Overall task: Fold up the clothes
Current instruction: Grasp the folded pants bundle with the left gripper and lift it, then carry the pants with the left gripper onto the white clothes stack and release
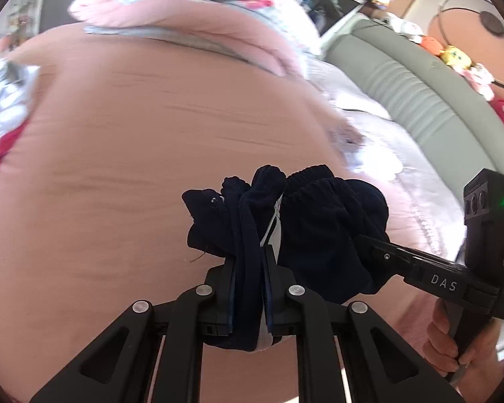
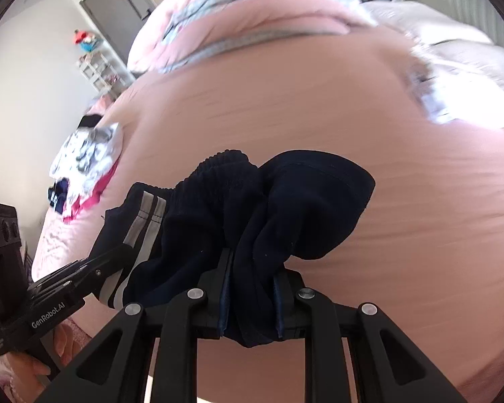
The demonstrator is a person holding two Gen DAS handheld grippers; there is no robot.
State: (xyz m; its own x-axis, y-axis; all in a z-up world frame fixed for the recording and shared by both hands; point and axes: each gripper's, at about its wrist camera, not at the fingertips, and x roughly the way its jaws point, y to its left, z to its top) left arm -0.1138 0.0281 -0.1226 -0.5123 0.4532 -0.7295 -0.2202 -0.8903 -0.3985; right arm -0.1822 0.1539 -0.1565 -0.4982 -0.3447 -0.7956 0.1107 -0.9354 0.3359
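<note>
A navy garment with grey-white side stripes [image 1: 322,221] [image 2: 299,201] hangs bunched between both grippers, above a pink bedspread [image 1: 134,154] [image 2: 352,107]. My left gripper [image 1: 248,262] is shut on a gathered fold of the dark cloth, which fills the gap between its pads. My right gripper [image 2: 252,268] is shut on another thick bunch of the same garment. The right gripper [image 1: 403,262] reaches into the cloth from the right in the left wrist view. In the right wrist view the left gripper [image 2: 100,268] grips the striped edge from the left.
A pile of clothes, white patterned and magenta [image 2: 84,164] [image 1: 3,107], lies at the left of the bed. A folded pink and grey quilt [image 1: 191,20] [image 2: 252,10] lies at the far side. A grey padded headboard [image 1: 420,94] with soft toys runs along the right. A hand [image 1: 453,346] holds the right gripper's handle.
</note>
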